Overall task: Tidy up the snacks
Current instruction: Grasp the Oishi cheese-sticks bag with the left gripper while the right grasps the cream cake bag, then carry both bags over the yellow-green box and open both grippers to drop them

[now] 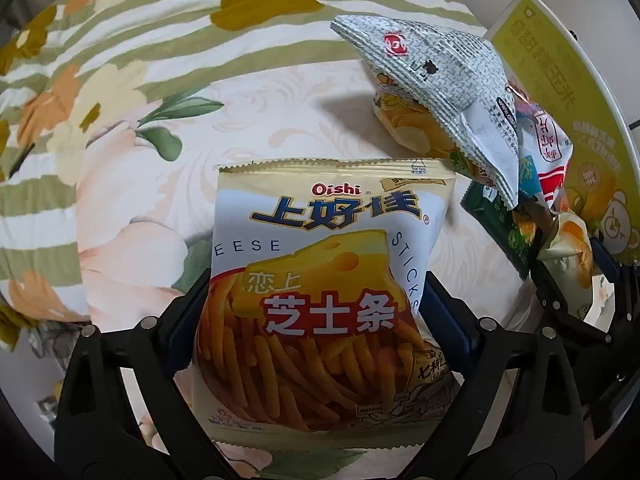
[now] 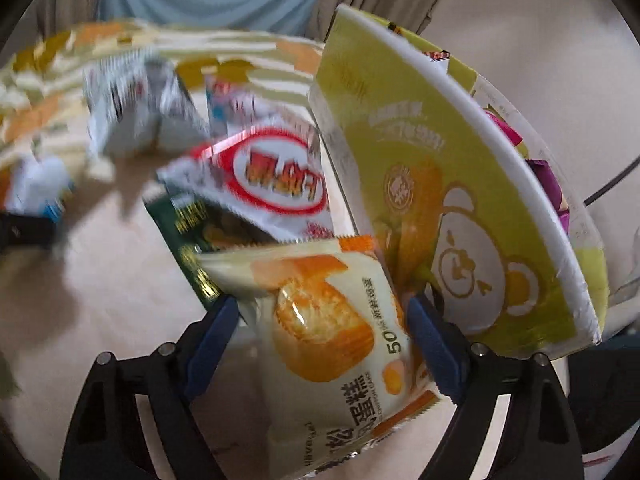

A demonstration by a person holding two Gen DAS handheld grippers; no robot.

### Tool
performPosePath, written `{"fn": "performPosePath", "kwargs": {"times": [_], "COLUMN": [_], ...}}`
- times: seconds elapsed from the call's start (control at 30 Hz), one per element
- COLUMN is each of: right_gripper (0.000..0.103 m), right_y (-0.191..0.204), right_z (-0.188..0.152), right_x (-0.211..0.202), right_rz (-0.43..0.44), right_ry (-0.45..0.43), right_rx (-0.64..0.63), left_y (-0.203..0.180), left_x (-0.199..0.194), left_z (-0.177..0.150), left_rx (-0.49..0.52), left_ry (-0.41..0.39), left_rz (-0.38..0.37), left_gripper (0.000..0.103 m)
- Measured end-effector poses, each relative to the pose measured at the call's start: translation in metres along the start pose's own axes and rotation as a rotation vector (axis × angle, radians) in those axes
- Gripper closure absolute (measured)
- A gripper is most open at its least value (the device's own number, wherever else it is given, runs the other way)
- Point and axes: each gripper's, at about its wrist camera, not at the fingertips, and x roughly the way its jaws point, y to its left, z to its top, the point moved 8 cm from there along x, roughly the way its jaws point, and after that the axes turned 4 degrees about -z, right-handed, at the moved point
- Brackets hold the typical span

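Both hands are at the pick-up step. The left gripper (image 1: 316,312) straddles the cheese-stick bag (image 1: 320,300), which lies flat on the floral bed cover (image 1: 160,60); its blue fingers (image 1: 444,320) sit against the bag's two side edges and look to be pinching it, though how firmly I cannot tell. The right gripper (image 2: 320,332) has its fingers (image 2: 430,340) closed on the sides of the cake packet (image 2: 332,320), at the edge of the loose pile: a red-and-white packet (image 2: 276,176), a dark green one (image 2: 188,236) and a grey-white bag (image 1: 436,80) (the right view is motion-blurred, so details there are soft). Just beside the pile stands the yellow-green box (image 2: 420,168), apparently the destination. Next, each packet likely needs lifting clear and carrying over the box's white rim without snagging neighbours.
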Motion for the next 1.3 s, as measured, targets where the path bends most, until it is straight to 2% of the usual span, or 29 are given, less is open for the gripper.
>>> {"fn": "performPosePath", "kwargs": {"times": [0.13,0.3,0.4,0.47,0.63,0.9,1.03,1.3], "right_gripper": [0.021,0.024,0.027,0.038,0.045,0.046,0.046,0.046], "right_y": [0.003,0.005,0.005,0.004,-0.002,-0.014,-0.023,-0.042], "right_z": [-0.003,-0.006,-0.007,-0.006,-0.006,0.000,-0.002,0.017], "right_x": [0.005,0.005,0.005,0.006,0.003,-0.016,-0.042,-0.093], "right_rz": [0.049,0.053,0.045,0.037,0.069,0.119,0.135,0.213], "right_ry": [0.034,0.031,0.022,0.014,-0.009,-0.046,-0.079,-0.137], "right_rx": [0.019,0.002,-0.003,-0.011,0.010,0.053,0.073,0.132], "left_y": [-0.004,-0.012,-0.016,-0.017,-0.018,-0.025,-0.028,-0.049], "left_x": [-0.001,-0.004,-0.006,-0.007,-0.014,-0.042,-0.062,-0.111], "left_z": [-0.003,-0.011,-0.016,-0.019,-0.025,-0.031,-0.032,-0.028], "left_rx": [0.018,0.031,0.035,0.032,0.014,0.020,0.022,0.046], "left_ry": [0.001,0.007,0.009,0.010,-0.002,-0.050,-0.081,-0.156], "left_rz": [-0.002,-0.004,-0.013,-0.020,-0.035,-0.021,-0.021,-0.057], "left_gripper": [0.014,0.020,0.030,0.032,0.040,0.041,0.041,0.041]}}
